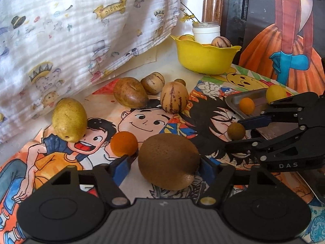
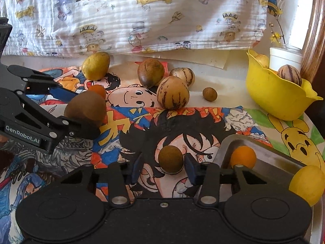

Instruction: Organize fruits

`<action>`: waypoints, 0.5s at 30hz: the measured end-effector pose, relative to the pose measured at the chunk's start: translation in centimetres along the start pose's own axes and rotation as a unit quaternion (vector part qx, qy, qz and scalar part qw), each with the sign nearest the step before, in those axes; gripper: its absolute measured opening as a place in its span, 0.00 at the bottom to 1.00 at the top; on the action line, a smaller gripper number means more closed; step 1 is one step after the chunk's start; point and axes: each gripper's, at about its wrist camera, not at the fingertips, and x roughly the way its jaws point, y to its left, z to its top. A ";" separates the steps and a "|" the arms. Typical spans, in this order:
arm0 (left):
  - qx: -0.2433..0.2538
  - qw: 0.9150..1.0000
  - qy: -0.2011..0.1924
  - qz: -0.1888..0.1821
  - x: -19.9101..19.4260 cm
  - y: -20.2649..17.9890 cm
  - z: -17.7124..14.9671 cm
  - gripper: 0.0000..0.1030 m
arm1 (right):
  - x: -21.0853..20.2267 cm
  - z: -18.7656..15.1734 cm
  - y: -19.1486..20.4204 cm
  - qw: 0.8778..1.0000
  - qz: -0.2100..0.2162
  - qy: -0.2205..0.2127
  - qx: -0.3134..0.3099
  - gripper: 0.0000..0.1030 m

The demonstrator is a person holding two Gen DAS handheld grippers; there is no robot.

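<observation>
My left gripper is open, its blue pads on either side of a brown kiwi lying on the cartoon mat; it also shows in the right wrist view with the kiwi between its fingers. My right gripper is open around a small brown round fruit, also seen in the left wrist view. A metal tray holds a small orange fruit and a yellow fruit. A yellow bowl holds a striped melon.
On the mat lie a yellow pear, a small orange fruit, a brown fruit, two striped melons and a small brown fruit. A patterned cloth hangs behind. A white jar stands behind the bowl.
</observation>
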 end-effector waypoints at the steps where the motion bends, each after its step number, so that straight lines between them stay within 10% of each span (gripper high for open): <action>1: 0.000 1.000 0.000 -0.002 0.0 0.0 0.0 0.70 | 0.0 0.0 0.0 1.000 0.000 0.000 0.002 0.43; 15: -0.016 1.000 0.006 0.001 -0.4 -0.4 -0.1 0.64 | -0.1 -0.1 -0.1 0.999 -0.021 0.004 0.023 0.28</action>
